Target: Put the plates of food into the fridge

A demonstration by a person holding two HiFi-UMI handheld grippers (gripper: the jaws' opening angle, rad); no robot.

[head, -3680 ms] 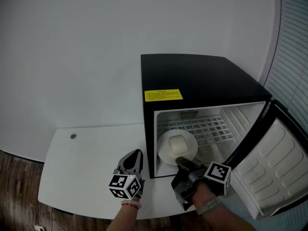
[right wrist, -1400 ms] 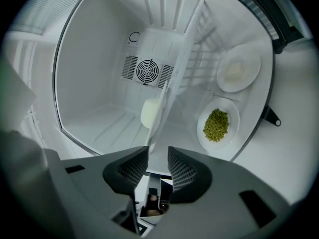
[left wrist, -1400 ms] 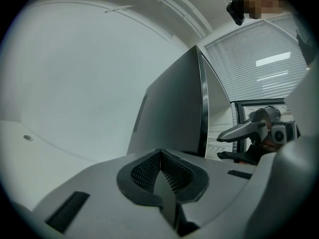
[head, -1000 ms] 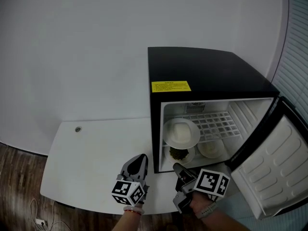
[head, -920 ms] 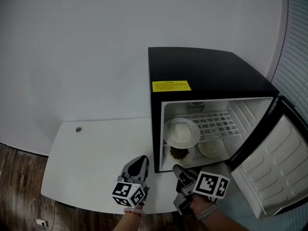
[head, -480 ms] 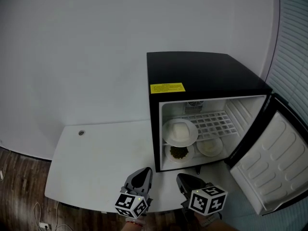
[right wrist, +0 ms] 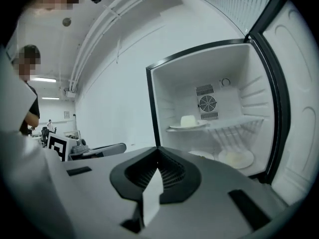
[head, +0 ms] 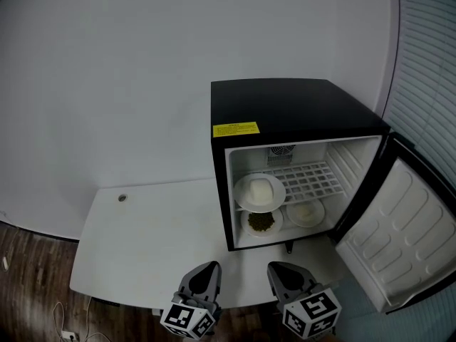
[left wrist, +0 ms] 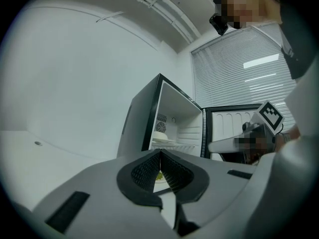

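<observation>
With white round plates of food [head: 260,192] on the shelf and floor of the black mini fridge [head: 299,109], the left gripper [head: 209,266] and right gripper [head: 279,268], both pinched shut and empty before the fridge, should probably push its open white-lined door [head: 395,241] closed gently.

Head view looked steeply down; both gripper views sat low, facing forward — all shared the fridge [head: 292,109].

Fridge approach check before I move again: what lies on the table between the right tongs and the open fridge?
Nothing: in the head view only bare white table separates the right tongs from the fridge.
</observation>
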